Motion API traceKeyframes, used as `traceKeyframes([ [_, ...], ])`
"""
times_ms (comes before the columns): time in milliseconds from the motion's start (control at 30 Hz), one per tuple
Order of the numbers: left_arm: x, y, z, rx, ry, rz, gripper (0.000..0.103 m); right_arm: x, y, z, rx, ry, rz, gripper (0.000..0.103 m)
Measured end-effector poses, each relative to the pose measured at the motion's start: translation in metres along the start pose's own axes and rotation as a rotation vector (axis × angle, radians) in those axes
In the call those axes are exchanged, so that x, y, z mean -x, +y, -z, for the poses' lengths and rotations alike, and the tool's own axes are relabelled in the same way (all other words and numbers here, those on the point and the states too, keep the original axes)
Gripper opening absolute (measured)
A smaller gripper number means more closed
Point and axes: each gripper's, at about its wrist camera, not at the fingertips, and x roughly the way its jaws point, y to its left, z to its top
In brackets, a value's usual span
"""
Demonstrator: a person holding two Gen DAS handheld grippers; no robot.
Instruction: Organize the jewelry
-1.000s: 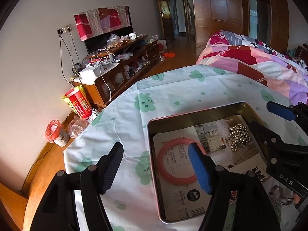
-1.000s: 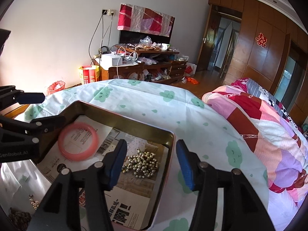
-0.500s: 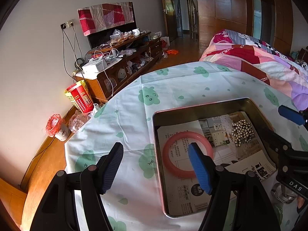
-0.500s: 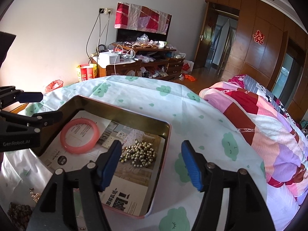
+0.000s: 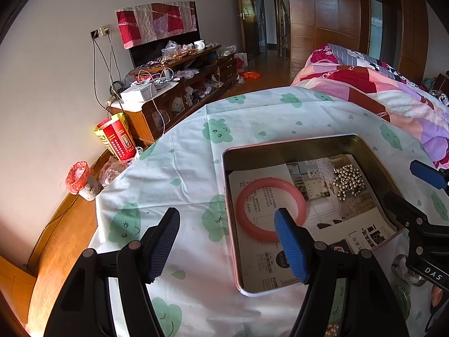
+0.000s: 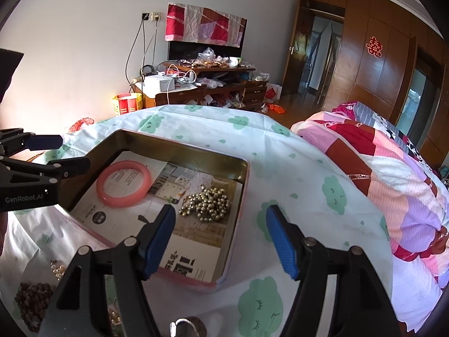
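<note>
Over a shallow rectangular metal tin [image 6: 238, 196] lined with printed paper, the right gripper [image 6: 220, 219] has just been widening its blue-padded jaws, nothing between them, and has drawn back since a second ago. The left gripper [image 5: 226, 224], marked "GenRobot.AI", hangs spread and empty. A pink plastic bangle [image 6: 123, 184] and a heap of gold-coloured beads [image 6: 207, 203] lie apart inside the tin on a cloud-print tablecloth [image 6: 308, 196].

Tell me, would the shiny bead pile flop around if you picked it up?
Probably. The gold bead strand lies in a loose heap in the tin, so it would likely dangle and slump. Round, glossy beads may slip from the pads.
</note>
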Motion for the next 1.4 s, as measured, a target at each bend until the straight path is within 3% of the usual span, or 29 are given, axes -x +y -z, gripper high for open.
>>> traceKeyframes([
  [633, 0.057, 0.0, 0.071, -0.026, 0.017, 0.008, 0.07, 0.04, -0.004, 0.05, -0.021, 0.035, 0.001, 0.076],
  [1067, 0.079, -0.036, 0.105, -0.077, 0.03, 0.099, 0.07, 0.066, 0.0, 0.085, -0.025, 0.041, 0.012, 0.078],
  [1200, 0.078, -0.044, 0.111, -0.098, 0.048, 0.131, 0.046, 0.069, 0.002, 0.088, -0.029, 0.034, 0.003, 0.078],
  [1333, 0.077, -0.047, 0.112, -0.101, 0.05, 0.154, 0.037, 0.072, 0.008, 0.09, -0.015, 0.02, 0.001, 0.078],
  [1400, 0.077, -0.047, 0.112, -0.102, 0.053, 0.17, 0.026, 0.071, 0.009, 0.09, -0.009, 0.023, 0.001, 0.078],
])
